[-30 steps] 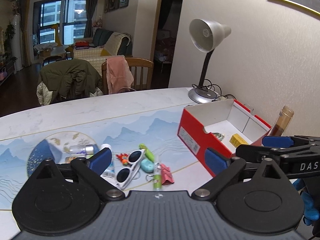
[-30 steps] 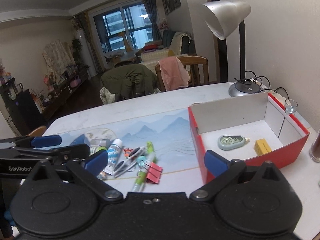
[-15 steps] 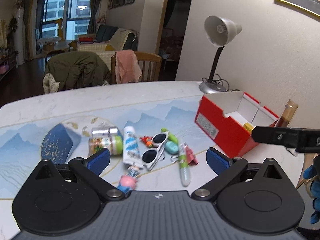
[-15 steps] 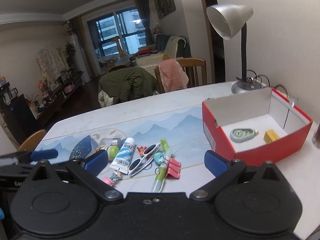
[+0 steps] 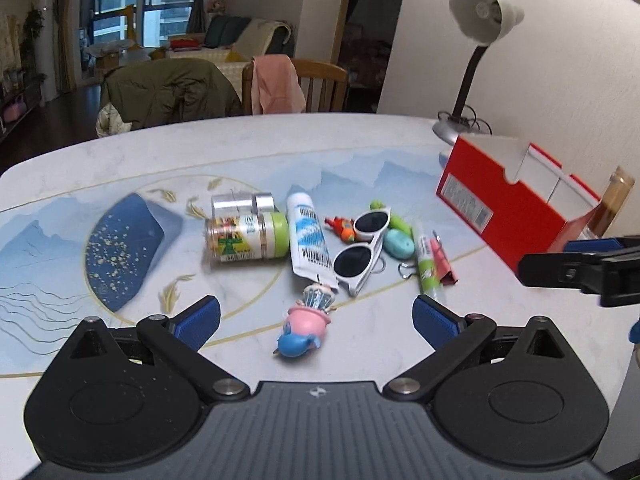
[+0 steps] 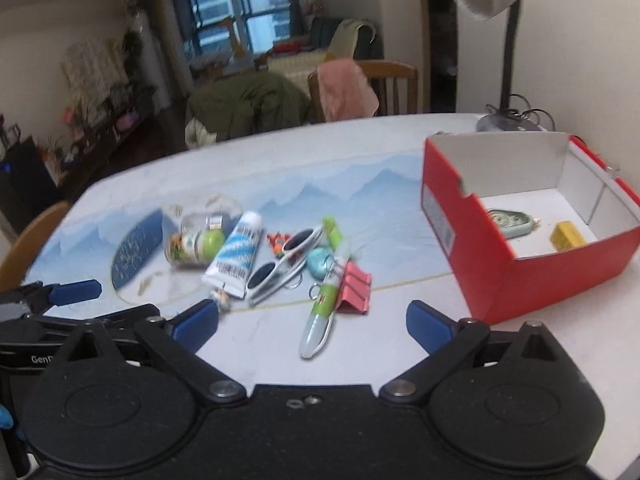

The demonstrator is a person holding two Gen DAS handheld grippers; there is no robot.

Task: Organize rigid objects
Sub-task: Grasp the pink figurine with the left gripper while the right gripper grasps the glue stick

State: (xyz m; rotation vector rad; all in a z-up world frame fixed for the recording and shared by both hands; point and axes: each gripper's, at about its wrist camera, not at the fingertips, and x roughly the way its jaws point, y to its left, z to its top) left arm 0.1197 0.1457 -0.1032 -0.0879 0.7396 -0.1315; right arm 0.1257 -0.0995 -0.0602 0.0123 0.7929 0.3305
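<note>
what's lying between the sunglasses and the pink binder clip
A teal oval keychain piece and the green-and-white pen lie between the white sunglasses and the pink binder clip, clearest in the right wrist view.

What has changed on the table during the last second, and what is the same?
Both grippers have drawn back from the red box toward the near table edge, so more of the pile shows, including the pink figurine. The left gripper and right gripper stay open and empty. The sunglasses, tube and box contents lie as before.
</note>
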